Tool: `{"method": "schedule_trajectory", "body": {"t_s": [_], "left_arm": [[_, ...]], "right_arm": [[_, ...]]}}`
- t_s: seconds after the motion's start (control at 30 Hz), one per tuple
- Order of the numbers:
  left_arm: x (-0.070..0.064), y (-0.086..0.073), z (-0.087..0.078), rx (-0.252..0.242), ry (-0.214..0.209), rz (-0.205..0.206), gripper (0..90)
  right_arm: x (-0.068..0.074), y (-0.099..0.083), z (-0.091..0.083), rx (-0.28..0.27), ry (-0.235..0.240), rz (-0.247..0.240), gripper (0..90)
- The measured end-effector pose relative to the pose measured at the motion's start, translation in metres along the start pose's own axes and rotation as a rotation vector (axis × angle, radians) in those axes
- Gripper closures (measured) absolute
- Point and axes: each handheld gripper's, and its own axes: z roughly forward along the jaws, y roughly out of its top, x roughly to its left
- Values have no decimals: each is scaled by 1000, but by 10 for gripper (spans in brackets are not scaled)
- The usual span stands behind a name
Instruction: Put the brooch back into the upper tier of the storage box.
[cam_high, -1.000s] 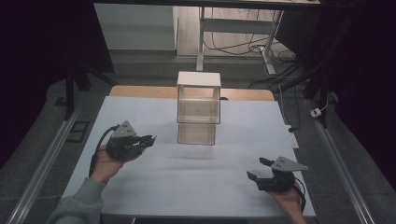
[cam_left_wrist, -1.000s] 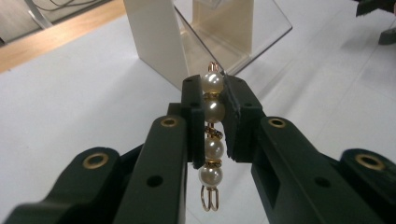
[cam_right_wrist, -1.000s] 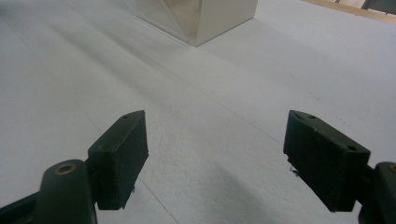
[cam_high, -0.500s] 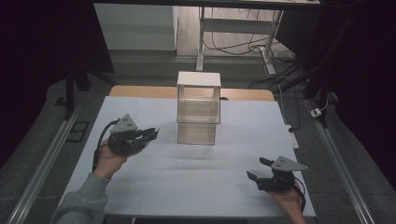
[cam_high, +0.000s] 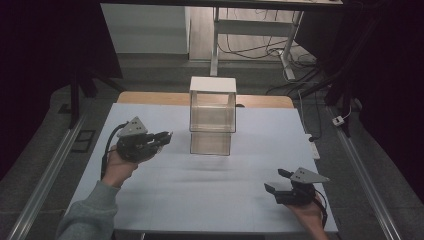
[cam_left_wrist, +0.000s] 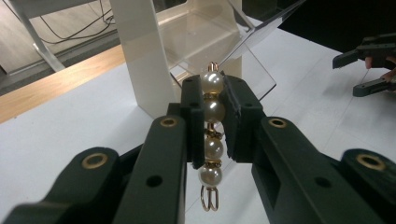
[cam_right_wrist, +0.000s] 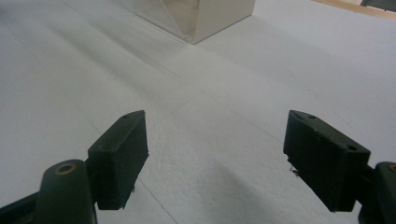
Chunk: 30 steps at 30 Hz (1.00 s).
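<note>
A string of pearl beads with gold links (cam_left_wrist: 211, 135) is pinched between the jaws of my left gripper (cam_left_wrist: 212, 107), which is shut on it. In the high view my left gripper (cam_high: 165, 137) hovers left of a clear box with white side walls and an open flap (cam_high: 212, 112) at the table's middle. In the left gripper view this box (cam_left_wrist: 154, 51) stands just beyond the jaws. My right gripper (cam_high: 276, 182) rests open near the front right of the table; in its own view, nothing but the white surface lies between the pads of my right gripper (cam_right_wrist: 229, 158).
The white table cover (cam_high: 210, 190) spreads out in front of the box, with a wooden strip (cam_high: 150, 97) at its far edge. Metal rails (cam_high: 45, 180) run along both sides. A desk frame with cables (cam_high: 260, 30) stands behind.
My left gripper has moved right and forward toward the clear box, carrying the pearl string. The right gripper has stayed put.
</note>
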Motion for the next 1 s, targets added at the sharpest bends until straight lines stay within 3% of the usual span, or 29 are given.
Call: {"method": "schedule_trajectory", "body": {"t_s": [1.0], "left_arm": [[-2,27,6,-62,-26,0,784]], "right_arm": [[0,-1,1,-4,-9,7,214]]}}
